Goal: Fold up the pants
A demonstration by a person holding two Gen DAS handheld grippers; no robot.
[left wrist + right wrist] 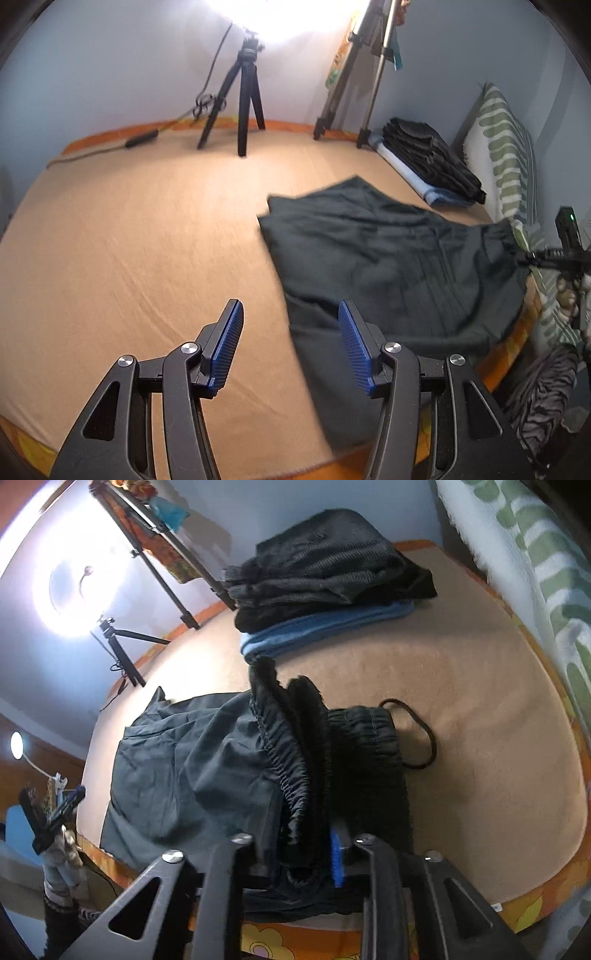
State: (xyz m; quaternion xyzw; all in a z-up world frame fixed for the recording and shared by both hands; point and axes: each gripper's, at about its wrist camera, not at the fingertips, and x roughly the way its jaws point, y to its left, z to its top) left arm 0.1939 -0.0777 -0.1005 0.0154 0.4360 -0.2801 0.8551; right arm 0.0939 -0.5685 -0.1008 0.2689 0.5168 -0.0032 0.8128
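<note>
I had the dark pants (388, 266) lying on the tan bed cover (129, 240), toward its near right side, with their long axis running from the gathered elastic waistband (291, 760) at my right gripper away toward the leg ends, which pointed at the far wall where the small black tripod (243, 99) stood. The legs lay roughly flat and wrinkled; the waist end was lifted and bunched. My right gripper (303, 853) was pinched on that waistband, the fabric crowded between its fingers with one blue pad (337, 856) showing against the cloth. My left gripper (291, 343) hung above the bed with its fingers spread wide and nothing between them, its right pad (354, 347) over the near edge of the pants. A loose black cord loop (417, 734) lay on the cover just beside the waistband. Past the pants, a stack of folded dark clothes (325, 579) sat on a folded blue piece (325, 627) near the legs of a taller tripod (354, 74). A green-striped pillow (506, 147) leaned along the right edge.
</note>
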